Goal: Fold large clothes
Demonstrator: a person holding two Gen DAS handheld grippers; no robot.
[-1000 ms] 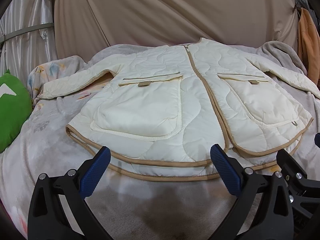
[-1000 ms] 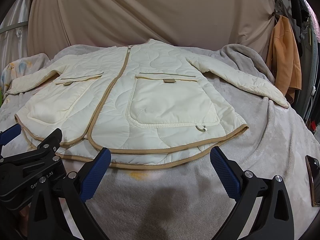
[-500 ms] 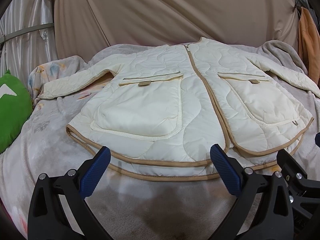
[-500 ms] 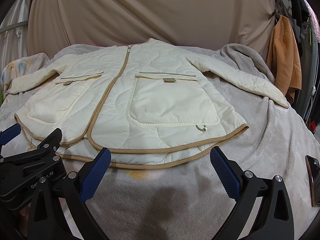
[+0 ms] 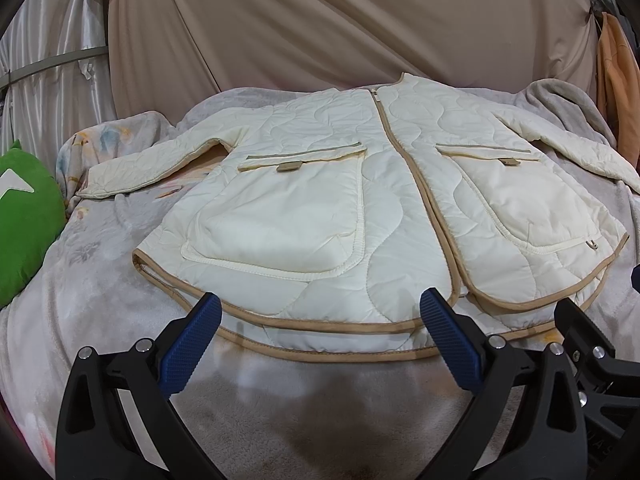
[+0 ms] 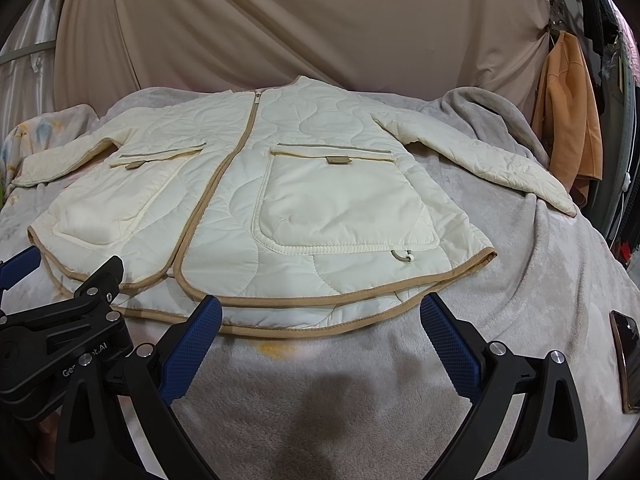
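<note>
Nothing has visibly shifted since a second ago: both the left gripper [image 5: 320, 334] and the right gripper [image 6: 320, 334] hover with jaws wide apart and empty, just short of the hem. Beyond them the cream quilted jacket with tan binding [image 5: 360, 208] lies flat, zipped, sleeves spread, on a grey fleece blanket [image 6: 400, 380]. It looks light, puffy and slick; the bound hem corners and cuffs seem the surest holds.

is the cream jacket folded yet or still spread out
Spread out. The jacket lies flat, front up and zipped, on the blanket, both sleeves stretched sideways, nothing doubled over.
</note>
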